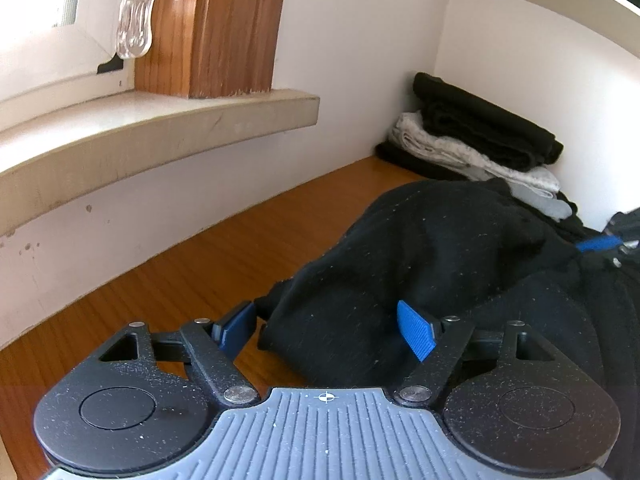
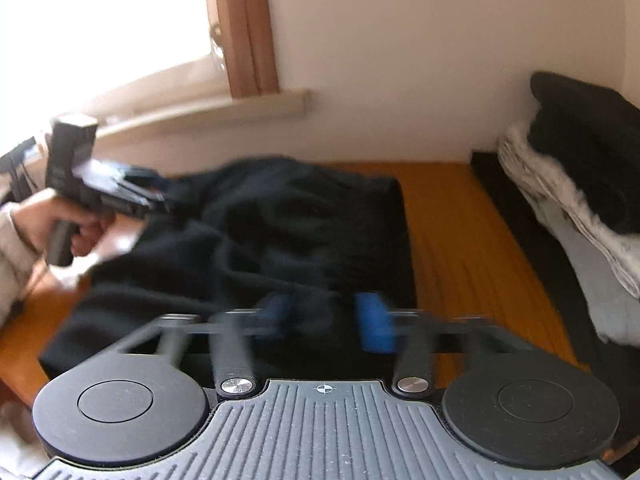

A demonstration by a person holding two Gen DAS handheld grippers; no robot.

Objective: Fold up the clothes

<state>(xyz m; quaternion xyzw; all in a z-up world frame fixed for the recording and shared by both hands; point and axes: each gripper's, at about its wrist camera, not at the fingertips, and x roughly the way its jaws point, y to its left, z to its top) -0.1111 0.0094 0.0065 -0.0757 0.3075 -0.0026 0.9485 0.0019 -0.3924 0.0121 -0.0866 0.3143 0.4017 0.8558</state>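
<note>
No brand, label or legible writing anywhere; only a small crosshair mark moulded on each gripper body.

Surface: orange-brown wooden tabletop (image 1: 168,280), grain running lengthwise, set into a corner of white walls (image 1: 360,40). Pale stone window sill (image 1: 160,120) along the far wall, wooden window frame (image 1: 224,28) above it, clear plastic piece (image 1: 135,12) hanging by the glass. Strong daylight from the window, washed out in the right wrist view.

Black garment (image 1: 440,248) crumpled on the tabletop, centre to right, partly bunched. Stack of folded clothes (image 1: 476,136), black and white layers, pushed into the far right corner, near the garment's far end; touching or not, cannot tell.

Left gripper (image 1: 328,328): jaws spread wide, blue pads either side of a garment edge, no pressing seen. Held by a hand (image 2: 68,224) at the garment's left end.

Right gripper (image 2: 324,316): motion-blurred, jaws drawn in and pinching a fold of the black garment at its near edge.
</note>
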